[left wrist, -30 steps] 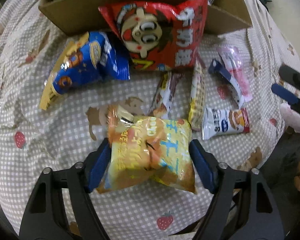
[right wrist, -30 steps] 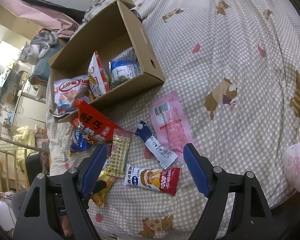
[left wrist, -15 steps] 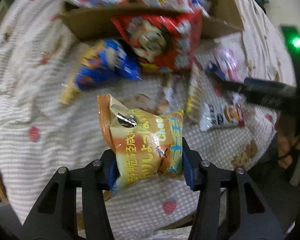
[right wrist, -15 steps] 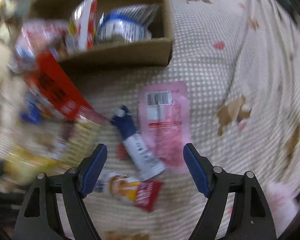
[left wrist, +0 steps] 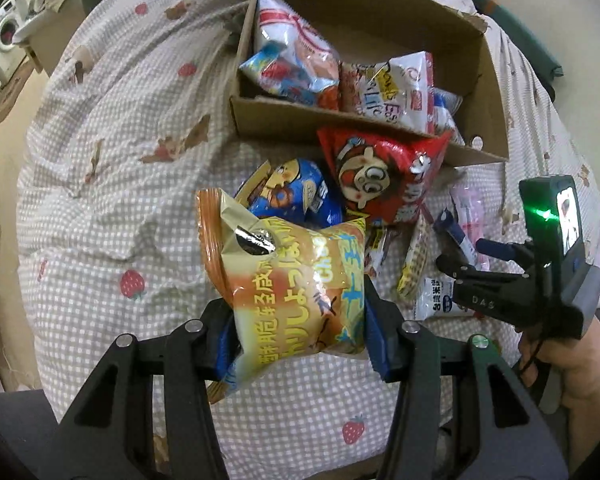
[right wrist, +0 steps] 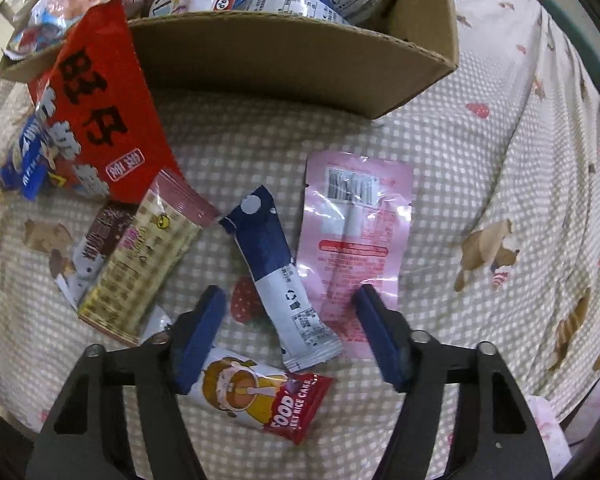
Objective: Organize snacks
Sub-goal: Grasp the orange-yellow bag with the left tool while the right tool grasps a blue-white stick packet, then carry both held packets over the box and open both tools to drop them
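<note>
— What is the left gripper (left wrist: 296, 334) carrying?

— A puffy orange-and-yellow snack bag (left wrist: 284, 280) printed with Japanese lettering, its crimped top edge standing up and away from the gripper. Both blue pads press into the bag's lower sides, so it is clamped between them, held clear of the checked bedspread (left wrist: 112, 208).

— And ahead of that gripper?

— Just past the bag lie a blue snack pack (left wrist: 296, 196) and a red bag with a cartoon face (left wrist: 380, 180), the red one leaning on the front wall of the cardboard box (left wrist: 488, 92) (already holding several packets).

— The right gripper (right wrist: 288, 334)?

— Its jaws stand spread, gripping nothing. Between the fingers lies a navy-and-white stick sachet (right wrist: 278, 276), tilted, its lower end nearest the gripper. A pink flat pouch (right wrist: 356, 232) lies by the right finger, possibly touching it; the view does not settle that. A red-ended rice cake wrapper (right wrist: 260, 396) sits under the left finger, and a beige checked wafer pack (right wrist: 140, 268) lies further left.
</note>
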A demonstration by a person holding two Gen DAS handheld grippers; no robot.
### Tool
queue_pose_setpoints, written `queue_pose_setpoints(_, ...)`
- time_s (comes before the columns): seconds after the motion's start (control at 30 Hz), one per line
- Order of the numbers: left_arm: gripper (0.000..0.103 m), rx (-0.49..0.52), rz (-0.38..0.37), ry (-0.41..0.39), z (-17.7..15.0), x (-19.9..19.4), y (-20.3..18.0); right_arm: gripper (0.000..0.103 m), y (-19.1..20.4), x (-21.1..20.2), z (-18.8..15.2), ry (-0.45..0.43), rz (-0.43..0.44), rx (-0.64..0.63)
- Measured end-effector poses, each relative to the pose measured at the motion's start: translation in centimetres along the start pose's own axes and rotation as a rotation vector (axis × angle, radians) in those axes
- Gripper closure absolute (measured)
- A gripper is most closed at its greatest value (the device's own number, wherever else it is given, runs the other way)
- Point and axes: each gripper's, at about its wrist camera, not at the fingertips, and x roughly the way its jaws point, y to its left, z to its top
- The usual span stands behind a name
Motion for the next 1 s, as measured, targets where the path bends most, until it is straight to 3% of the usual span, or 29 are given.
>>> queue_pose_setpoints(0.03, 0.055, 0.002, 0.000, -0.001, 0.0, 0.0, 0.4, 0.048, 0.1, 0.0, -0.1, -0.004, -0.015, -0.004)
queue_pose_setpoints(0.1, 0.055, 0.001, 0.003, -0.001, 0.2, 0.0, 0.7, 0.069, -0.1, -0.3, -0.5, -0.012, -0.034, -0.003)
queue_pose_setpoints(0.13, 0.055, -0.004, 0.004, -0.001, 0.3, -0.1, 0.7, 0.073, -0.3, -0.5, -0.6, -0.021, -0.032, 0.008)
queue_pose_setpoints(0.17, 0.055, -0.006, 0.006, -0.002, 0.1, 0.1, 0.7, 0.085, -0.6, -0.6, -0.7, -0.026, -0.033, 0.018)
queue_pose_setpoints(0.43, 0.055, -0.051, 0.044, -0.027, 0.0, 0.7, 2.0, 0.086, -2.8, -2.1, -1.7, -0.083, 0.084, 0.116)
queue_pose_setpoints(0.73, 0.055, -0.074, 0.101, -0.119, -0.6, -1.4, 3.1, 0.086, -4.8, -8.2, -4.3, -0.293, 0.323, 0.238)
queue_pose_setpoints(1.0, 0.055, -0.074, 0.148, -0.248, -0.8, -4.6, 3.0, 0.086, -7.7, -13.5, -6.0, -0.451, 0.449, 0.249)
